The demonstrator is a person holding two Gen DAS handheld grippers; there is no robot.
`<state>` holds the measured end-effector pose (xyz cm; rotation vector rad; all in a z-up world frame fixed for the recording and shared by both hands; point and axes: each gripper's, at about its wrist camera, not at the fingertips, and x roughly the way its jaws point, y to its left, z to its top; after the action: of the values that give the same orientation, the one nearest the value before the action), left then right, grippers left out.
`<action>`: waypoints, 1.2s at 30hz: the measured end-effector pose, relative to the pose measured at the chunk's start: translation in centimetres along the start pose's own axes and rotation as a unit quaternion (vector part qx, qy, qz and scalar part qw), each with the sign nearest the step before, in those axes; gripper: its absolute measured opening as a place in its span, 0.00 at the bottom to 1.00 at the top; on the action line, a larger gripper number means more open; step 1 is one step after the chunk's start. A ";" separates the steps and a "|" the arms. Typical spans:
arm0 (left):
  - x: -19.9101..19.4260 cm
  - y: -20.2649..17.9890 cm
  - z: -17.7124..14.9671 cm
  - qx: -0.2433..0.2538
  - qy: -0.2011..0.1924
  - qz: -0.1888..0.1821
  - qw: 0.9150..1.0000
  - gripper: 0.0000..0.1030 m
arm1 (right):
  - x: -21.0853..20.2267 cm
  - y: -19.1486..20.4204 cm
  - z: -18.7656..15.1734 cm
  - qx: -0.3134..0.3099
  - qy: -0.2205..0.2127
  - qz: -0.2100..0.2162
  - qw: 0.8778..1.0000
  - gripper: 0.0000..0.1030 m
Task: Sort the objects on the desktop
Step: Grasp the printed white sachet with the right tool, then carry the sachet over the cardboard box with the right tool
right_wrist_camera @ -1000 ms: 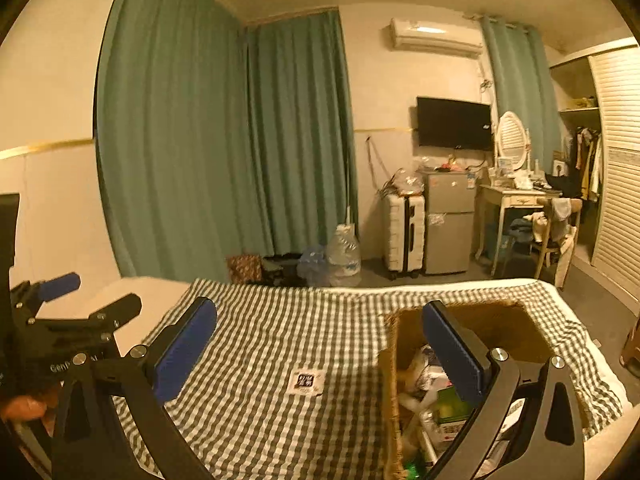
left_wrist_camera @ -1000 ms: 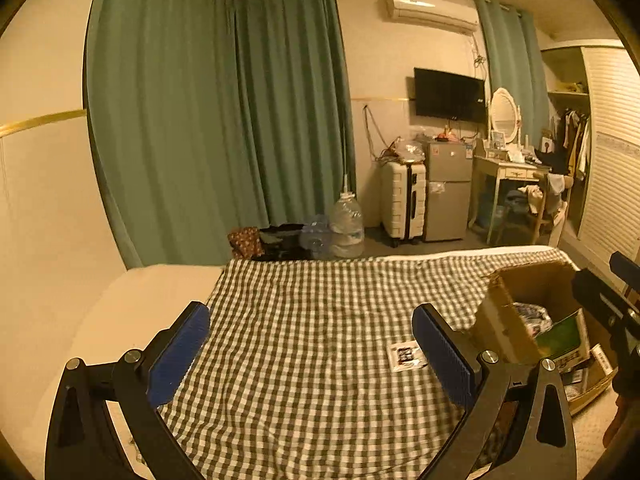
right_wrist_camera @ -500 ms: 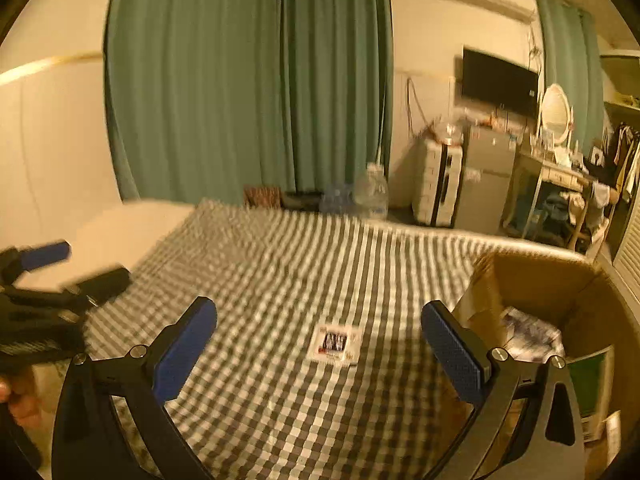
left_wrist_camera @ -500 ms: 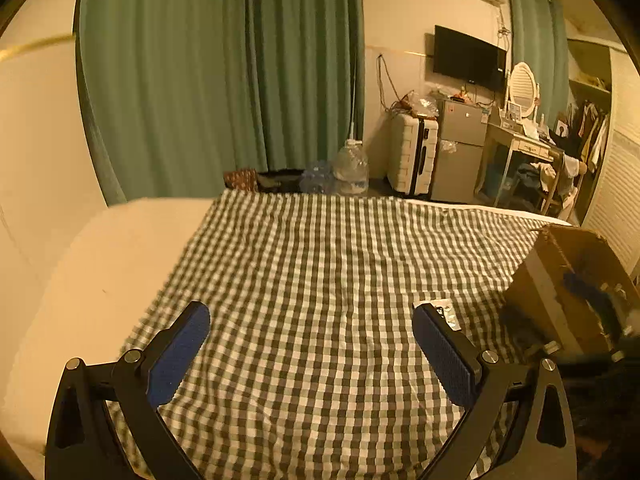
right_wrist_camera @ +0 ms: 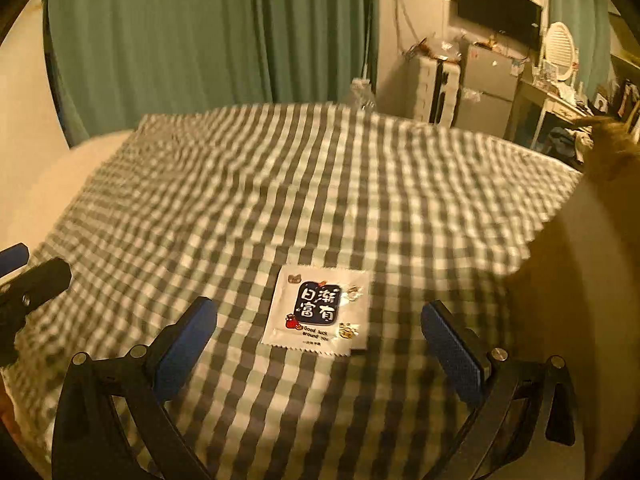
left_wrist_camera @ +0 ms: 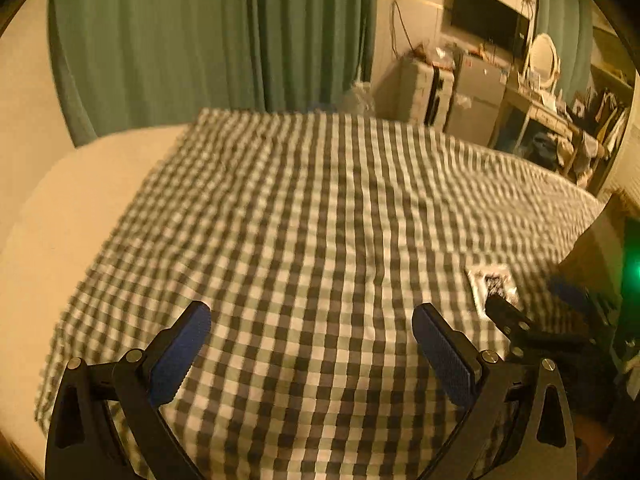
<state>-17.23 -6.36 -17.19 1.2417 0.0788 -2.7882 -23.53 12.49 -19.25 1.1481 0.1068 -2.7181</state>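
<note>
A flat white sachet (right_wrist_camera: 320,312) with a dark blue label lies on the green-checked cloth (right_wrist_camera: 320,200), just ahead of my right gripper (right_wrist_camera: 318,334), which is open with its blue pads either side and short of it. The left wrist view catches the same sachet (left_wrist_camera: 490,282) small at the right, with the right gripper's finger (left_wrist_camera: 508,314) beside it. My left gripper (left_wrist_camera: 312,334) is open over bare cloth (left_wrist_camera: 300,220), holding nothing. The left gripper's tip (right_wrist_camera: 28,284) shows at the left edge of the right wrist view.
A cardboard box wall (right_wrist_camera: 576,264) rises close on the right, beside the sachet. The cream bed surface (left_wrist_camera: 80,192) extends left of the cloth. Behind are green curtains (left_wrist_camera: 220,40), a small fridge (right_wrist_camera: 484,88) and a dressing table (left_wrist_camera: 556,120).
Both grippers have dropped and tilted down toward the cloth. The right gripper has closed in on the sachet, which now looks much larger; the box has slid toward the right edge.
</note>
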 end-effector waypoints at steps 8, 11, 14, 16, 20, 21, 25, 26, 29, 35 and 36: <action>3.6 -0.9 -1.5 0.007 0.055 -0.016 0.998 0.69 | 4.5 0.5 -0.7 -0.019 0.043 -0.005 0.999 0.90; 4.4 -1.2 -2.1 0.014 0.079 -0.021 0.997 0.56 | 4.0 0.1 -0.6 -0.015 0.041 -0.007 0.999 0.56; 4.0 -1.2 -2.2 0.015 0.077 -0.025 0.997 0.44 | 3.7 -0.1 -0.6 -0.012 0.044 0.006 0.999 0.40; 3.2 -1.1 -2.1 0.012 0.064 -0.028 0.997 0.44 | 3.3 0.3 -0.7 -0.024 0.042 0.000 0.999 0.35; 2.0 -1.1 -1.7 0.010 0.052 -0.030 0.998 0.43 | 2.4 0.7 -0.3 -0.021 0.036 0.006 0.999 0.23; 1.6 -1.1 -1.6 0.011 0.050 -0.030 0.998 0.41 | 2.1 0.6 -0.2 -0.019 0.033 0.008 0.999 0.21; 0.0 -1.3 -1.1 0.016 0.034 -0.030 0.999 0.40 | 0.2 0.8 0.1 -0.010 0.015 0.017 1.000 0.16; -0.5 -1.3 -0.9 0.017 0.029 -0.030 0.999 0.40 | -0.4 0.8 0.2 -0.010 0.011 0.019 1.000 0.12; -2.1 -1.6 -0.5 0.017 0.013 -0.030 0.999 0.40 | -1.6 1.2 0.6 -0.010 0.000 0.024 1.000 0.09; -5.6 -1.5 0.3 0.021 -0.019 -0.028 0.999 0.40 | -4.9 2.0 1.1 -0.011 -0.022 0.038 0.999 0.06; -6.4 -1.6 0.4 0.022 -0.026 -0.028 0.999 0.40 | -5.5 2.1 1.2 -0.012 -0.025 0.045 0.999 0.06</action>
<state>-13.48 -4.46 -12.13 1.1939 0.0503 -2.8826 -20.18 11.09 -14.44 1.0518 0.0789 -2.6572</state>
